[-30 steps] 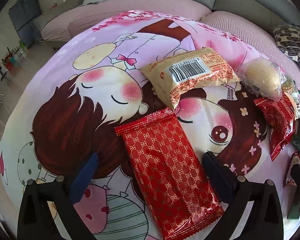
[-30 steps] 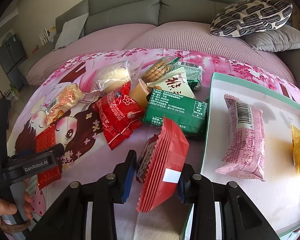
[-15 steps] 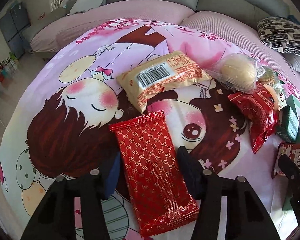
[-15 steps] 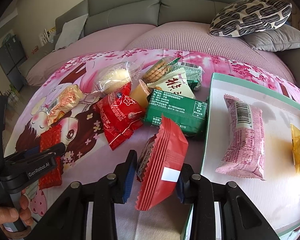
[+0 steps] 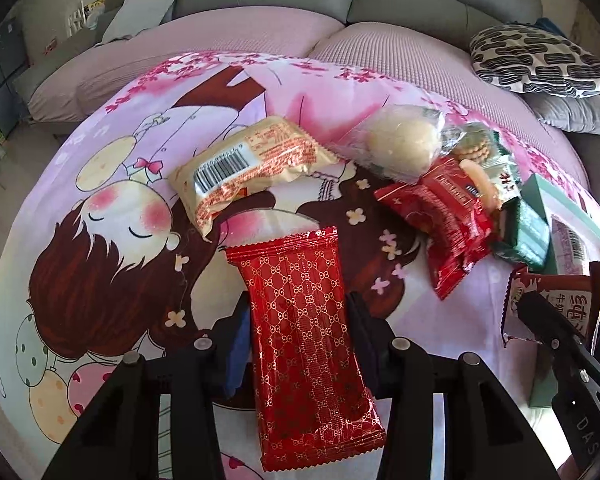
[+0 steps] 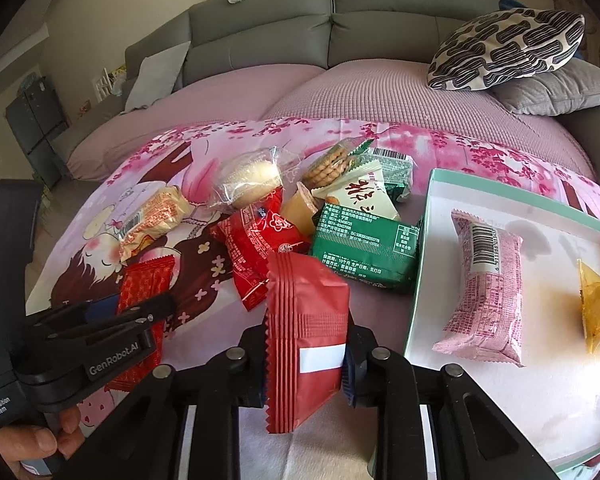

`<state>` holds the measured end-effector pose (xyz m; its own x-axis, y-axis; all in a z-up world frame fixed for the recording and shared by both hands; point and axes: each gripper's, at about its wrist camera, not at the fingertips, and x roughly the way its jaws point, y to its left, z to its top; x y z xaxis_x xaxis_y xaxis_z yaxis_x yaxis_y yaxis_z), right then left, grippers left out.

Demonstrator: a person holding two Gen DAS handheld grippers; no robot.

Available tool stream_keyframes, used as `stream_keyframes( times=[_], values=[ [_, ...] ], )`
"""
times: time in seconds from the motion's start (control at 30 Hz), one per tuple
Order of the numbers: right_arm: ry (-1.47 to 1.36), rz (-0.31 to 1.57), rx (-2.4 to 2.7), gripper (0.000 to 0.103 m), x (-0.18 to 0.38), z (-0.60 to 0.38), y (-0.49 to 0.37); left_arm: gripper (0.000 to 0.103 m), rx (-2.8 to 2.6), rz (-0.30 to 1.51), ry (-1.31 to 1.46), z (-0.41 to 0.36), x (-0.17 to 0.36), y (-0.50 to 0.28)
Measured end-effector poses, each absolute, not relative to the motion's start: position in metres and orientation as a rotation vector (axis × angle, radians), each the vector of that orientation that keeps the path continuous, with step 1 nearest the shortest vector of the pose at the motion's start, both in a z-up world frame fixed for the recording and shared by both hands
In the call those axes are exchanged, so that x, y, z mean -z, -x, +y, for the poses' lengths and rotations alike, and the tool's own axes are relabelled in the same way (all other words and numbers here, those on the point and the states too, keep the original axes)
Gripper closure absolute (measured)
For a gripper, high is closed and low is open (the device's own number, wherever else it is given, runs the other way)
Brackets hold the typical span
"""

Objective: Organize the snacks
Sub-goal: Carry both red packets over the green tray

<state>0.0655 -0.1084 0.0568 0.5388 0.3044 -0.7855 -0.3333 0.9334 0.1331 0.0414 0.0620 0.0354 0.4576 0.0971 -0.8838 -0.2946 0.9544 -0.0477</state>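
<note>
Left gripper (image 5: 296,320) clamps patterned red packet (image 5: 304,336); right gripper (image 6: 306,344) pinches red pouch (image 6: 306,320) upright beside tray (image 6: 416,280), likely for loading.

Bright daylight fills both fisheye views. Foil glare on the red patterned packet (image 5: 308,344); soft shadows on the white tray (image 6: 500,380) beside the pink packet (image 6: 486,288). Strong barrel distortion and dark vignetting at the corners; focus sharp throughout.
</note>
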Motion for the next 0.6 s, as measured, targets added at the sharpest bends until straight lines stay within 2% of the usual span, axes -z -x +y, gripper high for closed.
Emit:
stream_keyframes(
  times=[0.6],
  values=[
    [-0.044,0.822,-0.321,0.076,-0.093,-0.157,-0.055,0.056,-0.165,0.937,0.164,0.016,-0.087,-0.043]
  ],
)
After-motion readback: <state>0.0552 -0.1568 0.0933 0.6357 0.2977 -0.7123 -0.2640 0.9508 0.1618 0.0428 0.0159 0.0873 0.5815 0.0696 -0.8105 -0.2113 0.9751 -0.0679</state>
